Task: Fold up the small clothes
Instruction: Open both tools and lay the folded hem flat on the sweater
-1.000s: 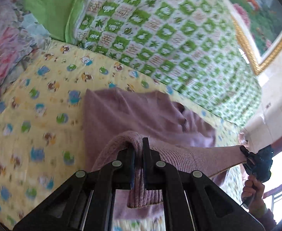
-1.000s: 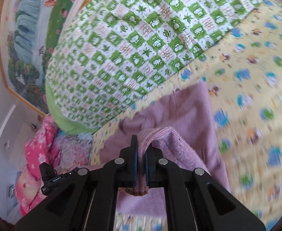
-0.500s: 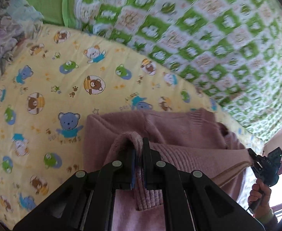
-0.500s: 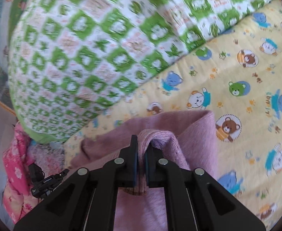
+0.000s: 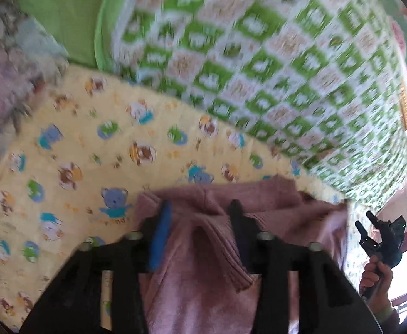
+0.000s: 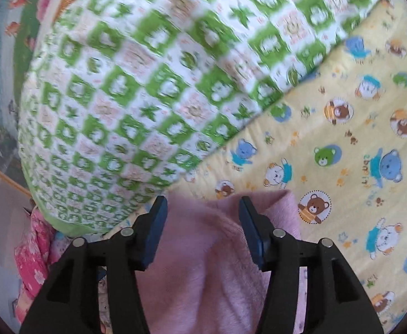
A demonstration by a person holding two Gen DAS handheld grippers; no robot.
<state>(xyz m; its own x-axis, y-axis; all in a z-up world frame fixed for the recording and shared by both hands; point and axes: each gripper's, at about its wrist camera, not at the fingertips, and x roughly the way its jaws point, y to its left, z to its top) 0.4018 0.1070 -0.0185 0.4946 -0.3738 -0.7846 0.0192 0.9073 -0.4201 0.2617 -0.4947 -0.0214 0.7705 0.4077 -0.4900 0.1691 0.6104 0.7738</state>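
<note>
**Both grippers let go of the folded sweater**

Since half a second ago, both pairs of jaws have gone from pinching a ridge of pink knit to standing wide apart. The left gripper (image 5: 197, 222) now straddles the cloth with nothing clamped, its blue pad clear of the ribbed hem. The right gripper (image 6: 203, 222) is likewise spread wide and holds nothing, with soft pile lying loose between its fingers.

The pink sweater (image 5: 203, 278) lies at the bottom centre of both views, on the yellow bear-print bed sheet (image 5: 78, 167). Its far edge sits near the green checked quilt (image 5: 259, 69) that fills the upper frame. At the lower right of the left view, the right gripper appears again, held in the person's hand (image 5: 375, 275).

Judging by its drape, the garment is light, soft and limp, not slippery and not fragile. It will sag and bunch wherever it is unsupported, so a single-point lift would likely spoil the fold. The ribbed hem (image 5: 231, 261) or a doubled edge looks the firmest place to pinch, with both grippers well apart along that edge.
</note>
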